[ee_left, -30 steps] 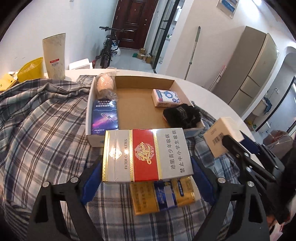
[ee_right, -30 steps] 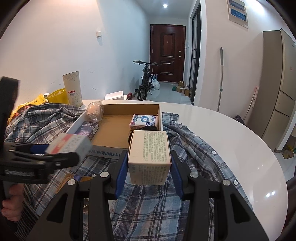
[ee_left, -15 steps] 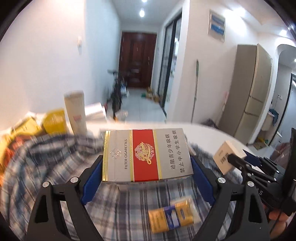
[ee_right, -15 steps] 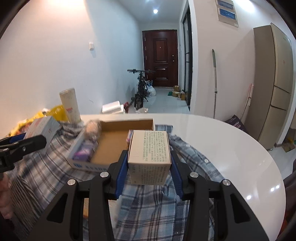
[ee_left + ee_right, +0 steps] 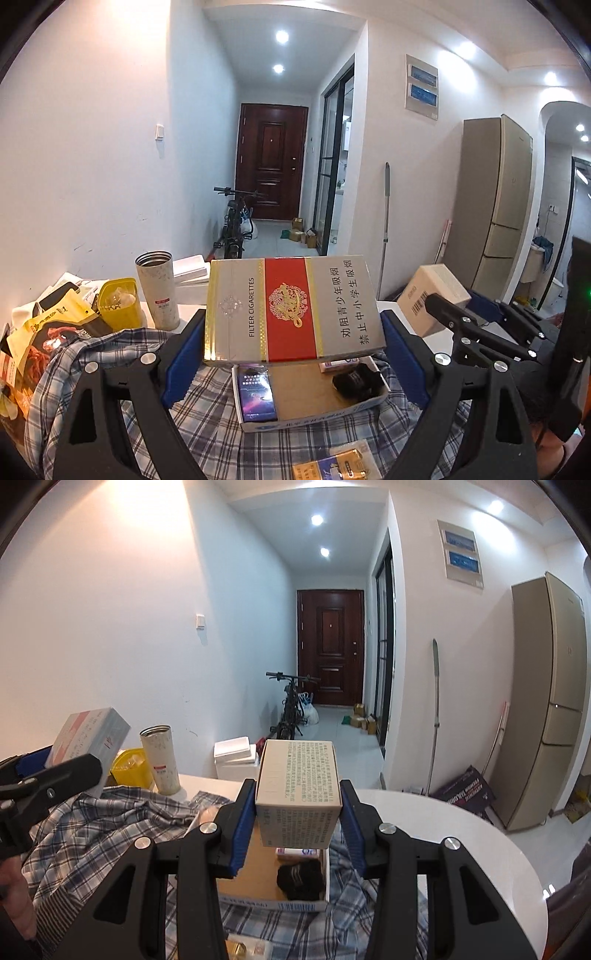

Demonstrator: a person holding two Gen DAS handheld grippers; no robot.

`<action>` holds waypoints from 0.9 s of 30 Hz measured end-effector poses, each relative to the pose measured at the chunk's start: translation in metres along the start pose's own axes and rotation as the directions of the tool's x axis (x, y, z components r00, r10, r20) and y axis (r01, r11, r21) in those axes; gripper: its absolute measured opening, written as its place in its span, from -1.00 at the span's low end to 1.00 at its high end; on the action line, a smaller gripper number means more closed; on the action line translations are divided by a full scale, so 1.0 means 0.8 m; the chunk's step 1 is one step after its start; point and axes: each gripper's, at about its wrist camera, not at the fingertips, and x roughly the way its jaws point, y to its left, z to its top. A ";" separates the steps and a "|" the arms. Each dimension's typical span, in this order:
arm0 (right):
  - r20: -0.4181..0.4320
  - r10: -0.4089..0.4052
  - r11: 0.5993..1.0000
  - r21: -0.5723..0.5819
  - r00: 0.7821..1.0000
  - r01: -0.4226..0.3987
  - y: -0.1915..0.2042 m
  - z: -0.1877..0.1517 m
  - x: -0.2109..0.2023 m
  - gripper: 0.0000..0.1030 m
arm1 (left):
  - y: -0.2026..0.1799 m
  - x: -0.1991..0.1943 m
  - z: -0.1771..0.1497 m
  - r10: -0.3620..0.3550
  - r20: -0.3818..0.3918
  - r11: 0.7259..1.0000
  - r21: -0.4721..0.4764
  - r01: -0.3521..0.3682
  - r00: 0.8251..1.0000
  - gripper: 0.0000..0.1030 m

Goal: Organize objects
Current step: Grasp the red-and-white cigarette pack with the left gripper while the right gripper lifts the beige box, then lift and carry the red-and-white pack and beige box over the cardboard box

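Now: two boxes up high, both could fall

Left gripper (image 5: 293, 350) pinches the wide cigarette carton (image 5: 291, 314) by its short ends, w/ jaws spread far. It hangs over the cardboard tray (image 5: 314, 419), low mid frame. A tilt could make it slip & knock stuff. Right gripper (image 5: 297, 818) pinches the small tan box (image 5: 298, 794), mid frame, above the same tray. Left cam only: purple box (image 5: 256, 393), yellow pack (image 5: 338, 467). Right cam only: white table (image 5: 461, 845) edge, lower right.
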 end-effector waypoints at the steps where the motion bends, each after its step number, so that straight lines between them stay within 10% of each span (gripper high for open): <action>1: 0.004 -0.002 1.000 -0.003 1.000 0.002 0.002 0.002 0.003 -0.17 | -0.003 0.005 0.001 0.004 0.000 1.000 0.007 -0.004 1.000 0.76; 16: -0.066 -0.046 0.992 0.117 0.997 0.054 -0.029 0.038 0.117 -0.17 | 0.006 0.169 0.000 0.040 -0.180 0.998 -0.034 -0.047 0.983 0.77; 27: -0.198 -0.037 0.992 0.114 0.980 0.060 -0.066 -0.015 0.175 -0.17 | -0.006 0.261 -0.088 0.025 -0.426 0.999 -0.027 -0.040 0.904 0.77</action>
